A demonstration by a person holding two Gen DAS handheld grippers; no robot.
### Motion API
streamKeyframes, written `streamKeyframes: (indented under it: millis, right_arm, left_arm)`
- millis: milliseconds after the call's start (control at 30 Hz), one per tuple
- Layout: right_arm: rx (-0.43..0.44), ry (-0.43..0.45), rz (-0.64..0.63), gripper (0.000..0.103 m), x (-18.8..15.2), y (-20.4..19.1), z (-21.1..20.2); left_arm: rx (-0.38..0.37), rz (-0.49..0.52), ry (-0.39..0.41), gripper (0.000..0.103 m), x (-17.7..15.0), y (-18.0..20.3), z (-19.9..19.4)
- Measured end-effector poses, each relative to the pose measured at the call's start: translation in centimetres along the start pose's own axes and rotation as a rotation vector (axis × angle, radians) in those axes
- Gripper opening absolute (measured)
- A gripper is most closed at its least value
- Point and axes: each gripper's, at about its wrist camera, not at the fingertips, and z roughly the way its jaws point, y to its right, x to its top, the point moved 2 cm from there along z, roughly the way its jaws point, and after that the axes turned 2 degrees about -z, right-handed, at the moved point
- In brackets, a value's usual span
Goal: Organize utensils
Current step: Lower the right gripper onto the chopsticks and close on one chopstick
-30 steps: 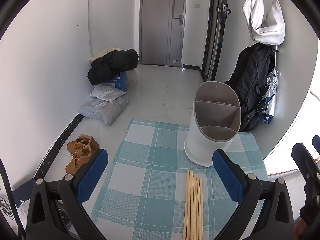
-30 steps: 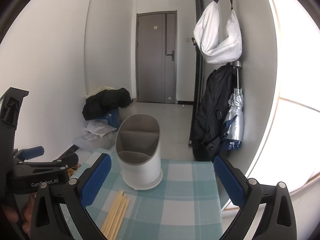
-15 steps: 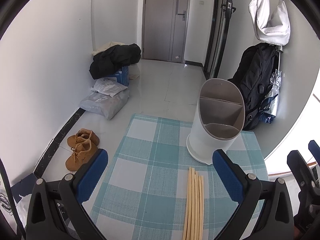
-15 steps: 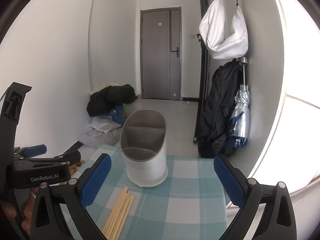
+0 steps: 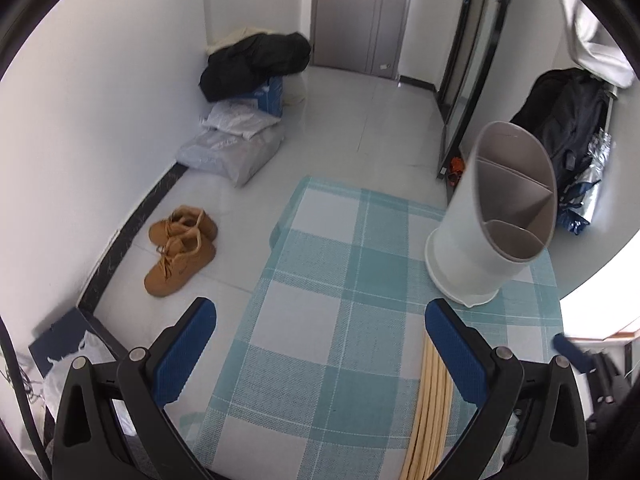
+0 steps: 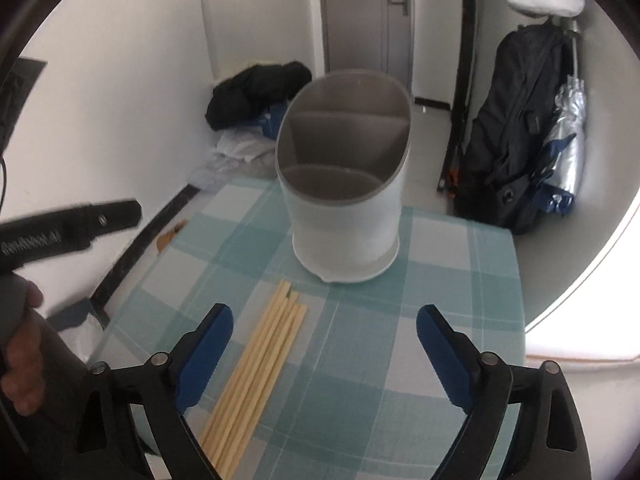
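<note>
A bundle of pale wooden chopsticks (image 6: pixel 260 364) lies flat on the teal checked tablecloth (image 6: pixel 420 280), its tips toward a white utensil holder (image 6: pixel 344 216) with grey divided compartments. My right gripper (image 6: pixel 325 342) hovers over the cloth just right of the chopsticks; its jaws are closing with nothing between them. In the left wrist view the chopsticks (image 5: pixel 430 408) lie by the right finger, and the holder (image 5: pixel 480 248) stands beyond. My left gripper (image 5: pixel 320 338) is open and holds nothing. It also shows at the left of the right wrist view as the left gripper (image 6: pixel 76 224), held by a hand.
The table's left edge drops to a tiled floor with brown shoes (image 5: pixel 180 248), plastic bags (image 5: pixel 232 152) and a black coat (image 5: pixel 256 64). A black backpack (image 6: pixel 520 128) and folded umbrella (image 6: pixel 568 136) lean against the right wall. A grey door (image 6: pixel 364 16) stands at the back.
Both grippers have dropped and tipped down toward the table. The right one came closer to the chopsticks and holder, and its jaws have narrowed. The left one drifted left, so the chopsticks now sit by its right finger.
</note>
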Motion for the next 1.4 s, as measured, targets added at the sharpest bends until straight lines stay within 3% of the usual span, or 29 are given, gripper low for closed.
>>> streamKeyframes:
  millis: [67,167,367,533,733,933,1133,1267,1400]
  right_arm:
    - [0.021,-0.08,-0.005,0.072,-0.5,-0.2,2.1]
    - [0.019,-0.169,-0.003,0.061,-1.1,-0.1,4.6]
    - [-0.006,-0.242,-0.021,0.058,-2.0,-0.7,7.3]
    - [-0.051,-0.241,-0.058,0.056,-1.8,-1.5,7.1]
    - [-0.056,-0.269,-0.088,0.037,-2.6,-1.7,7.3]
    - [-0.042,-0.269,-0.067,0.036,-3.0,-0.9,7.6]
    - [-0.056,-0.25,-0.117,0.036,0.2,-1.5,8.8]
    - [-0.009,-0.25,-0.122,0.011,0.9,-1.9,9.1]
    - [0.032,-0.217,-0.029,0.006,0.7,-0.1,8.3]
  left_arm:
    - [-0.005,-0.026,-0.031,0.102,0.4,-0.7,0.7]
    - [-0.049,-0.078,-0.077,0.102,0.6,-1.6,1.2]
    - [-0.086,-0.119,-0.119,0.102,1.0,-1.9,2.0]
    - [-0.098,-0.12,-0.134,0.102,1.1,-1.9,2.1]
    - [-0.12,-0.163,-0.162,0.102,1.3,-2.9,2.4]
    - [-0.123,-0.173,-0.16,0.102,1.3,-3.4,2.3]
    - [-0.102,-0.148,-0.149,0.102,1.4,-3.6,2.3]
    - [-0.051,-0.107,-0.138,0.102,1.1,-4.1,2.5]
    - [-0.023,0.002,-0.177,0.102,-0.4,-2.8,3.4]
